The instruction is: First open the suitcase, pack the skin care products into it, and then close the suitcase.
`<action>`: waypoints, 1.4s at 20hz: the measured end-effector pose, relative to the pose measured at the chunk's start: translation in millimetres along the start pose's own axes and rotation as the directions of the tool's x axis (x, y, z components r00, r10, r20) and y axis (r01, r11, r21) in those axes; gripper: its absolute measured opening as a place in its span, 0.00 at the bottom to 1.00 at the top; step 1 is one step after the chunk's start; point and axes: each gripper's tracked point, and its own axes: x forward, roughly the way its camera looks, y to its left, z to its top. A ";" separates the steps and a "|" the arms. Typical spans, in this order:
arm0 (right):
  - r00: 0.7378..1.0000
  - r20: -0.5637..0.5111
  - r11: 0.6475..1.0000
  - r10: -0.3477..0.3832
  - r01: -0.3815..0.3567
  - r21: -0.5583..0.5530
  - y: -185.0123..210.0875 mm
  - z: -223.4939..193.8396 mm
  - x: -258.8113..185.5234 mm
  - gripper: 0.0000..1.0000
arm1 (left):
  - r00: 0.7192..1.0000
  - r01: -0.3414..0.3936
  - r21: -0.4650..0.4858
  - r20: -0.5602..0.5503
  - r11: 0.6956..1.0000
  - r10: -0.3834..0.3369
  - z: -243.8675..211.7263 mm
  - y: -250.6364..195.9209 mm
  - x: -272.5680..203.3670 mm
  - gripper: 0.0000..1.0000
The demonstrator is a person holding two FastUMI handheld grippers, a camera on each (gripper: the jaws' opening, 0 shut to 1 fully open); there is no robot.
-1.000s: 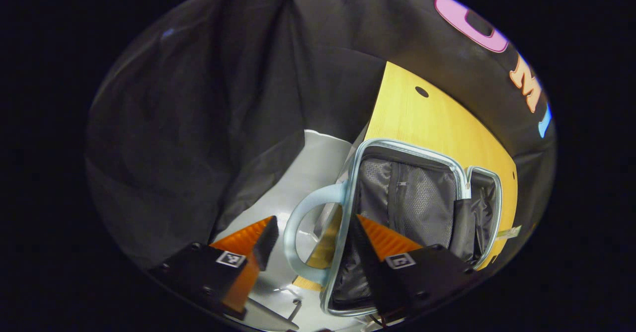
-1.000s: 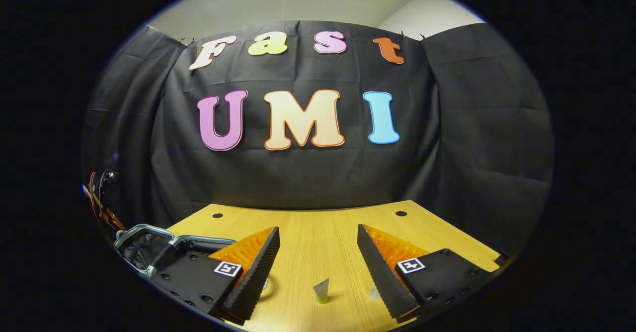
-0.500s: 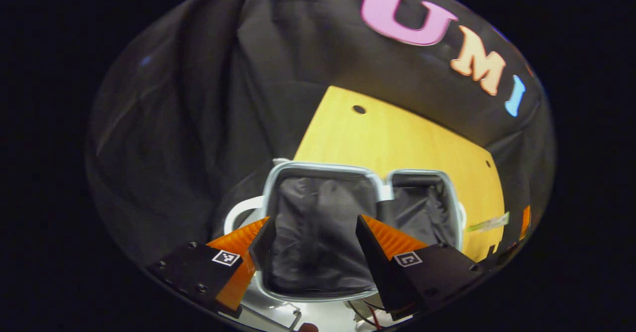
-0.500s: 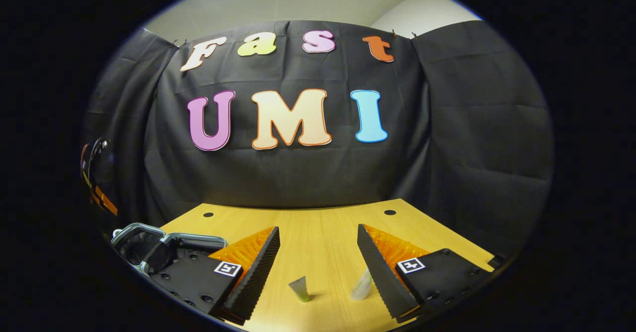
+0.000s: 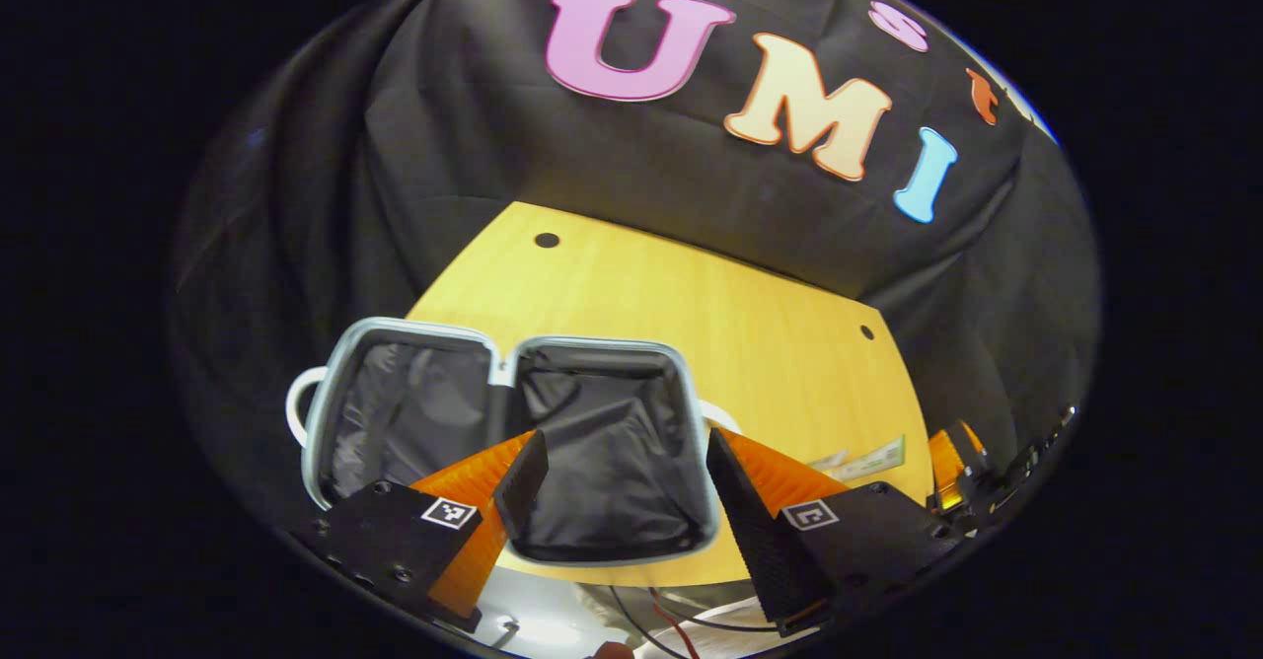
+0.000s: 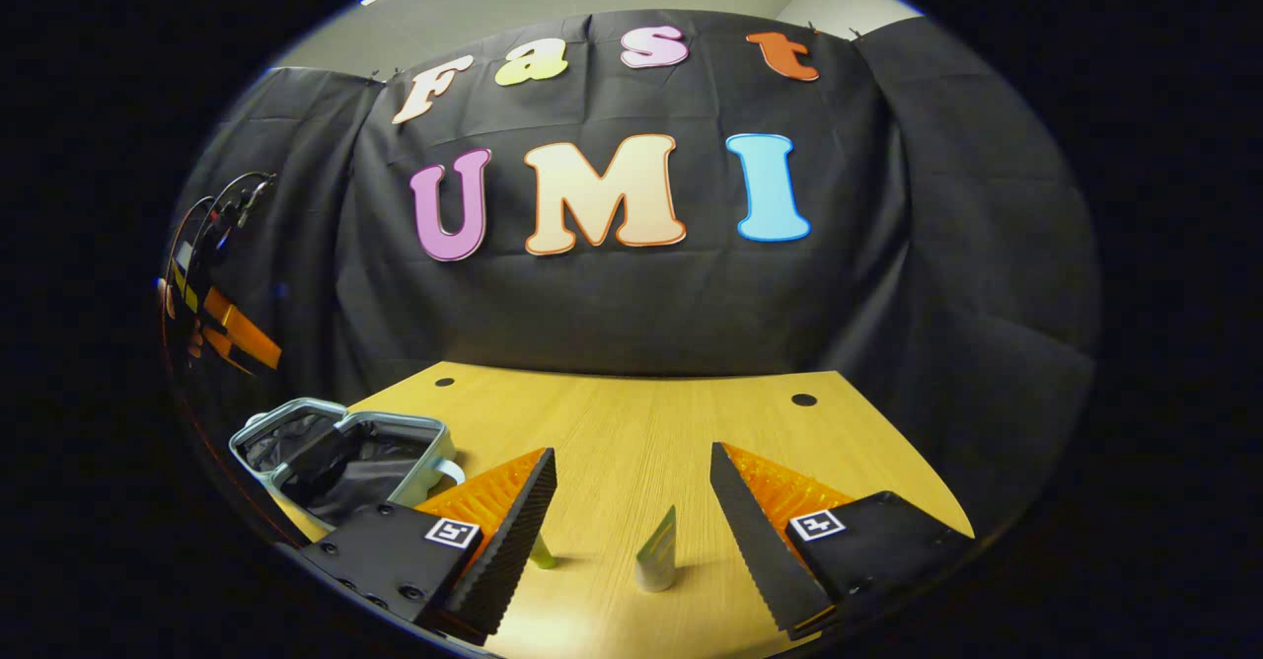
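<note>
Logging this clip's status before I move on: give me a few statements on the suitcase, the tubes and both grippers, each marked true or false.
1. The suitcase lies open on the table. True.
2. A skin care tube is already inside it. False: both halves look empty.
3. A tube stands upright between the right gripper's fingers, untouched. True.
4. The left gripper is shut on the suitcase handle. False: it is open, holding nothing.

Overhead light lit the table (image 6: 631,422) brightly; the cloth (image 6: 612,314) stayed dim. Fisheye distortion bent the edges, and small shadows trailed the tubes (image 6: 656,552).
</note>
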 end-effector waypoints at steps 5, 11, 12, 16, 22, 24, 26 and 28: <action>0.979 -0.090 0.983 0.181 -0.184 -0.024 -18.7 -38.7 16.5 0.98 | 0.994 0.049 0.013 0.093 0.999 -0.050 -37.6 -88.6 23.2 0.96; 0.927 -0.175 0.941 0.331 -0.338 -0.015 -18.9 -95.0 36.3 0.98 | 0.991 0.049 0.127 0.116 0.991 -0.064 -108.1 -148.5 95.1 0.96; 0.922 -0.179 0.935 0.344 -0.353 -0.022 -19.5 -101.1 39.0 0.98 | 0.991 0.066 0.127 0.106 0.990 -0.079 -119.8 -157.1 108.0 0.96; 0.910 -0.182 0.923 0.373 -0.384 -0.029 -17.9 -123.6 46.3 0.98 | 0.982 0.088 0.100 0.156 0.991 -0.103 -137.9 -184.0 149.6 0.96; 0.893 -0.210 0.910 0.399 -0.413 -0.026 -14.0 -152.9 53.2 0.96 | 0.978 0.085 0.074 0.182 0.994 -0.098 -144.7 -191.1 199.7 0.96; 0.893 -0.199 0.909 0.403 -0.416 -0.028 -12.2 -151.6 56.8 0.98 | 0.975 0.105 0.044 0.193 0.993 -0.112 -141.2 -196.5 206.6 0.96; 0.890 -0.198 0.905 0.412 -0.425 -0.028 -8.8 -153.1 59.7 0.98 | 0.973 0.111 0.033 0.199 0.993 -0.116 -138.6 -199.1 209.3 0.94; 0.882 -0.211 0.899 0.422 -0.437 -0.030 -6.3 -158.9 59.9 0.98 | 0.974 0.120 0.020 0.189 0.993 -0.122 -141.3 -200.6 216.4 0.86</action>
